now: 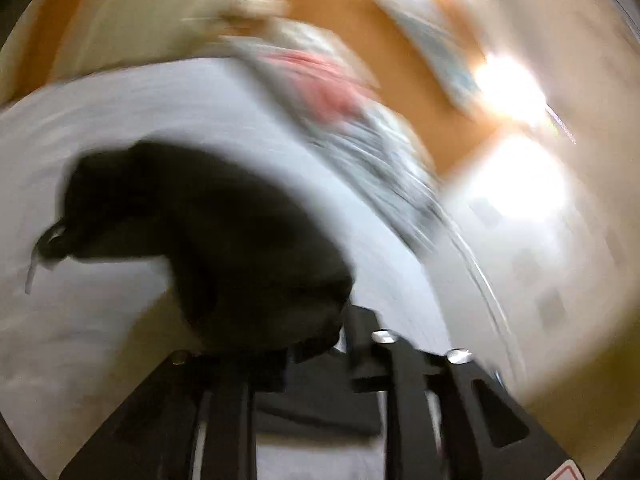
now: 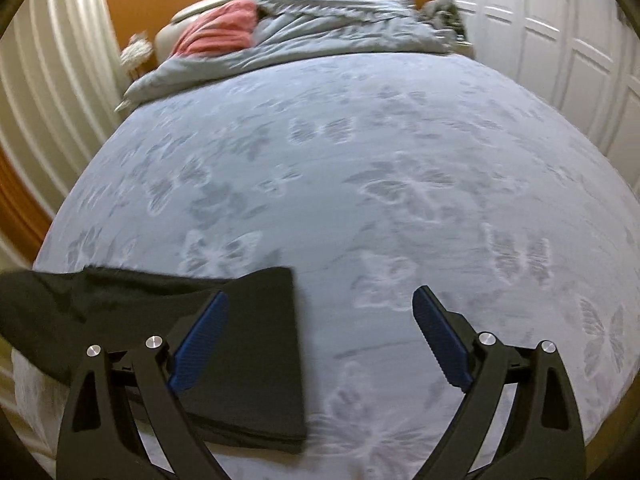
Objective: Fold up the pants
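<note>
Your right tongs [image 2: 320, 344] stand wide and empty over the pants [image 2: 248, 360], which lie flat at the bed's [image 2: 400, 168] near edge. Your left tongs [image 1: 320, 344] are narrow with dark cloth bunched at the tips; lift it evenly. Blur hides whether they truly grip.

The pants [image 2: 248, 344] are matt black cloth, smooth where folded flat. The bed cover [image 2: 360, 184] is soft pale grey-blue fabric with a woven butterfly pattern (slightly raised, faintly napped). A crumpled grey quilt [image 2: 320, 28] and a pink ribbed cloth [image 2: 218, 30] lie at the far end. The right gripper [image 2: 320, 336] has matt black plastic arms, shiny metal bolts and ridged blue pads [image 2: 440, 344]. The left gripper [image 1: 320, 344] looks alike, though blurred.
</note>
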The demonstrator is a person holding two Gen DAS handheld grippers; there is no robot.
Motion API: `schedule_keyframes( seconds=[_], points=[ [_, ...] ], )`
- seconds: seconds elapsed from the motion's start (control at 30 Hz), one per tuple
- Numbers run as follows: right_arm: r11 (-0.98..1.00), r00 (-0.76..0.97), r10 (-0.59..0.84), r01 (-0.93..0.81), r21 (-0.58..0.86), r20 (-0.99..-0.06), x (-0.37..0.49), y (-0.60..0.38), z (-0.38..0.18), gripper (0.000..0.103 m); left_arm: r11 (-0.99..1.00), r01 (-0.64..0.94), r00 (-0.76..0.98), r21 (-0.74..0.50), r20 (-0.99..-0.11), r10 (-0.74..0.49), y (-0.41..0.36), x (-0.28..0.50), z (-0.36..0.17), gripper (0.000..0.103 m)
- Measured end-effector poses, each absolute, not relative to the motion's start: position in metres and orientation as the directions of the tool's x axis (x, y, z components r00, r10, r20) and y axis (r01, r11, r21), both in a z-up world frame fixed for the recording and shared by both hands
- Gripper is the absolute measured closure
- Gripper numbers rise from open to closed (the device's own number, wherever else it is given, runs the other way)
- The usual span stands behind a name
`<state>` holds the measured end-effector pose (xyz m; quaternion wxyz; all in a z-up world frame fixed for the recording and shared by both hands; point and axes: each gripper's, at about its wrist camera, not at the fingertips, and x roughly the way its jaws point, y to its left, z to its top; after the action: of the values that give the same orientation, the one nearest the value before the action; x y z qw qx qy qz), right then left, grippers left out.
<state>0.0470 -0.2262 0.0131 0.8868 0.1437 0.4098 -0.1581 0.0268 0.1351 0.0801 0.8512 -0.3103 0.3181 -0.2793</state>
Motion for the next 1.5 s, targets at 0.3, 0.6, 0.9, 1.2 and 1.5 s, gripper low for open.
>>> schedule_keyframes(
  seconds=[0.3,0.6,0.9,1.2,1.5],
  points=[
    [0.921,0.628,-0.088,0.346,0.177,-0.773,0.033,-0.230,0.009,0.012,0.606,0.189,0.628,-0.773,-0.379,-0.680,0.125,0.026,0.052,0.012],
    [0.893,0.565,0.246,0.183,0.410,-0.788,0.077,-0.187,-0.029,0.013,0.745,0.076,0.699,-0.662,-0.498,-0.514,0.147,0.026,0.040,0.012],
    [0.914,0.491,0.243,0.174,0.367,-0.837,0.123,-0.146,-0.078,0.064,0.815,0.070,0.620,-0.575,-0.615,-0.487,0.136,0.036,0.009,0.012],
    [0.952,0.676,0.213,0.020,0.306,-0.705,0.050,-0.128,0.031,0.086,0.826,0.171,0.544,-0.536,-0.648,-0.533,0.111,0.019,-0.001,0.012],
    [0.958,0.528,0.122,0.158,0.239,-0.840,0.042,-0.167,-0.041,0.083,0.866,0.181,0.472,-0.465,-0.732,-0.492,0.066,0.022,-0.032,0.012]
  ],
)
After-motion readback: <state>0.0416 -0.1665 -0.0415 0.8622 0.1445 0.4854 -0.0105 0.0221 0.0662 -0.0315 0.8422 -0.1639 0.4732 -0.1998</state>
